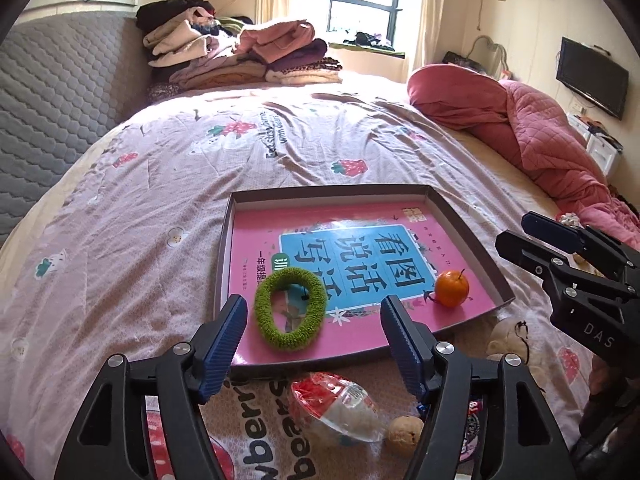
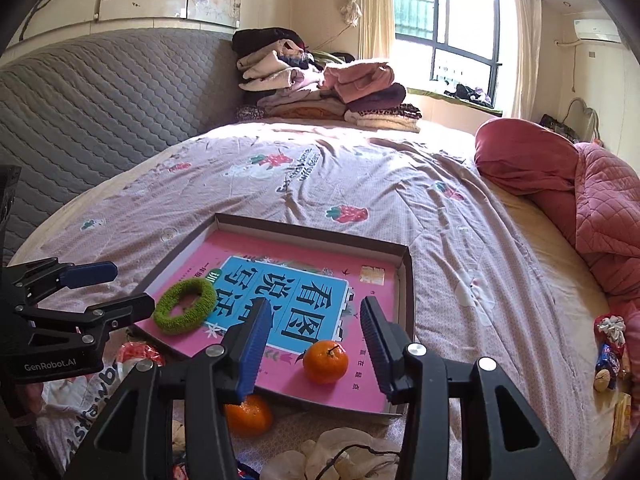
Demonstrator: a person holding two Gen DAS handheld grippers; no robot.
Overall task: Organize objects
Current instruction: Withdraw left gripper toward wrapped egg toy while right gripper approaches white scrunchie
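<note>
A shallow cardboard tray lies on the bed with a pink book flat inside it. On the book lie a green fuzzy ring and an orange. My left gripper is open and empty, over the tray's near edge by the ring. My right gripper is open and empty, just above the orange. A second orange lies on the bed before the tray.
A plastic-wrapped snack, a small brown ball and a plush toy lie on the bedspread near the tray. Folded clothes are stacked at the far end. A red quilt lies on the right, with small items beside it.
</note>
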